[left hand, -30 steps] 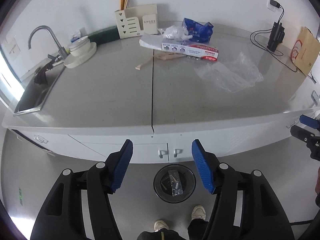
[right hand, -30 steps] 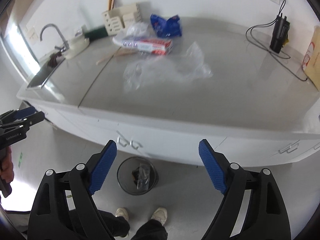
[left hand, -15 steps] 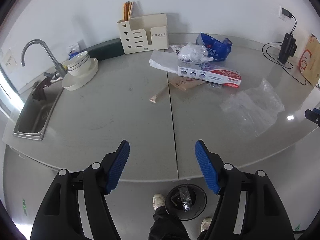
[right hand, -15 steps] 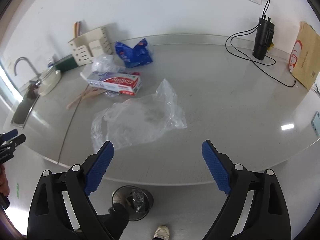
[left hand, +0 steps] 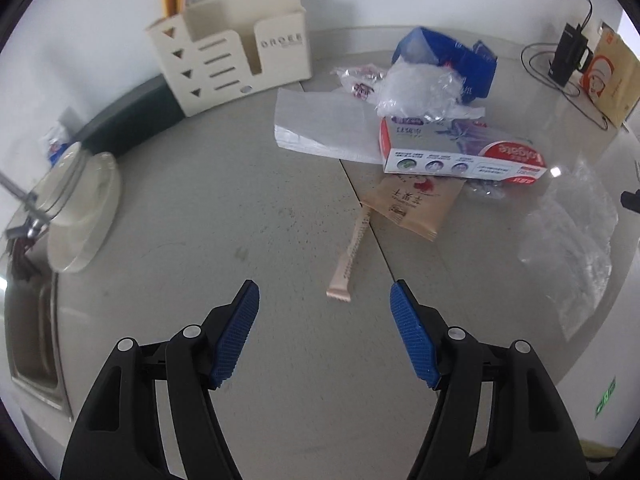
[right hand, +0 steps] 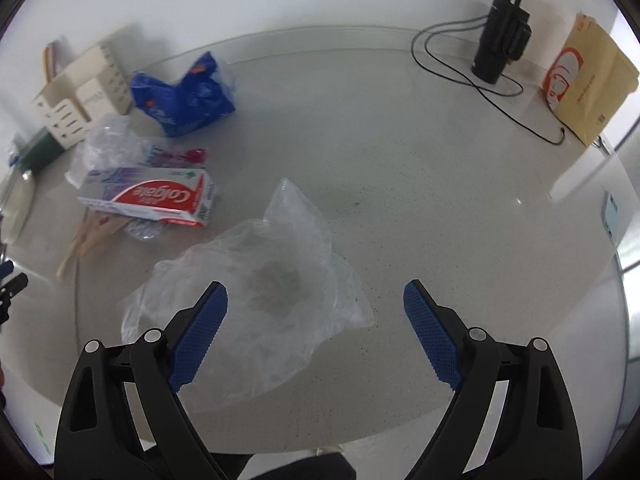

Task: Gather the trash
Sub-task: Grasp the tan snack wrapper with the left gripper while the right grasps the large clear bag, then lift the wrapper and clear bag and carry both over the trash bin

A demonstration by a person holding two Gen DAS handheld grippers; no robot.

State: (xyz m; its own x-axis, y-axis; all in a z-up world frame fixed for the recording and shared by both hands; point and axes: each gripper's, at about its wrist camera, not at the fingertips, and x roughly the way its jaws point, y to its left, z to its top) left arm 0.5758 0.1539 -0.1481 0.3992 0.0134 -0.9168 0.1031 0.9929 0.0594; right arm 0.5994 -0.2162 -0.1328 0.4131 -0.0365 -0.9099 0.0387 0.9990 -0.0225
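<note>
Two grippers hang above a grey counter (left hand: 168,184) strewn with litter, both spread wide and holding nothing. The left gripper (left hand: 325,300) has its blue pads (left hand: 236,336) apart over bare counter, with a torn pink wrapper strip (left hand: 352,252) lying just ahead between them, one end near a tan snack packet (left hand: 416,204). Behind the packet a red and white toothpaste box (left hand: 460,156) rests partly on a sheet of white paper (left hand: 320,120), with crumpled clear film (left hand: 416,88) piled against its far side and a blue bag (left hand: 452,56) behind that. A cream organizer (left hand: 232,52) stands against the wall to the left, and a stack of white dishes (left hand: 80,208) sits beside the sink (left hand: 32,344) at the left edge. The right gripper (right hand: 316,298) is poised over a large clear plastic bag (right hand: 260,292) that lies flat and crumpled on the counter, its left pad over the bag's near left part and its right pad over bare counter to the bag's right; whether either pad touches the plastic cannot be told. In the right wrist view the toothpaste box, the film and the blue bag lie beyond and to the left of the clear bag, well apart from a black charger (right hand: 500,40) with its cable and a brown paper bag (right hand: 588,76) by the far right wall
</note>
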